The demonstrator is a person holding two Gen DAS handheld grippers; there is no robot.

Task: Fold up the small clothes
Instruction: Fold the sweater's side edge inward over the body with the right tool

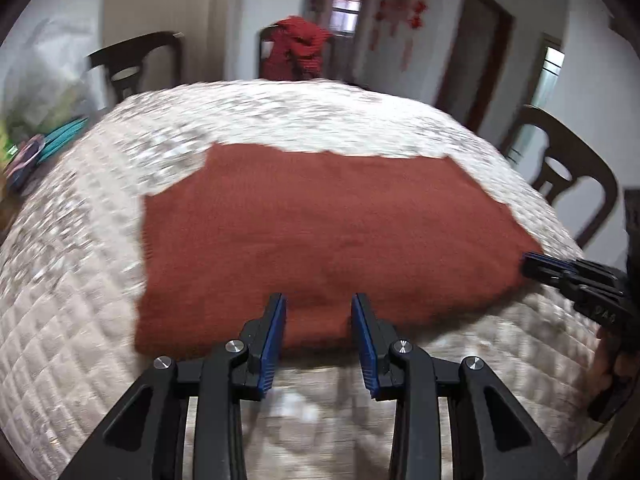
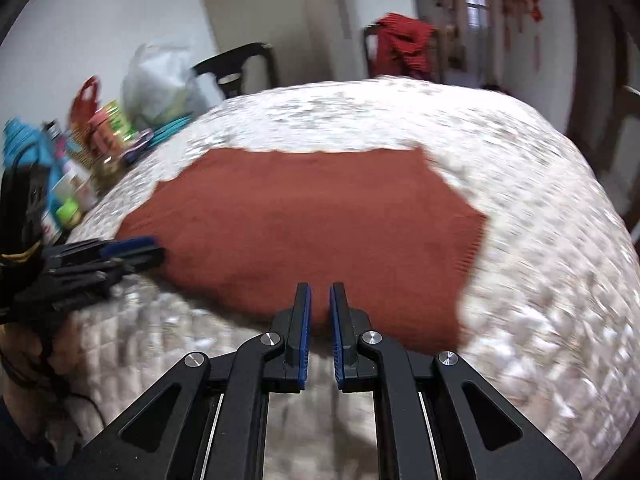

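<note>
A rust-red knitted garment (image 1: 320, 232) lies flat on the quilted white table cover (image 1: 80, 320); it also shows in the right wrist view (image 2: 320, 224). My left gripper (image 1: 319, 304) is open and empty, its fingertips just over the garment's near edge. My right gripper (image 2: 320, 294) has its jaws a narrow gap apart, empty, at the garment's near edge. Each gripper shows in the other's view: the right one (image 1: 532, 264) at the garment's right corner, the left one (image 2: 156, 248) at its left corner. Both views are motion-blurred.
Dark wooden chairs (image 1: 568, 176) stand around the table. A red garment (image 1: 298, 48) hangs over the far chair. Bottles, packets and a plastic bag (image 2: 92, 148) crowd the table's left side.
</note>
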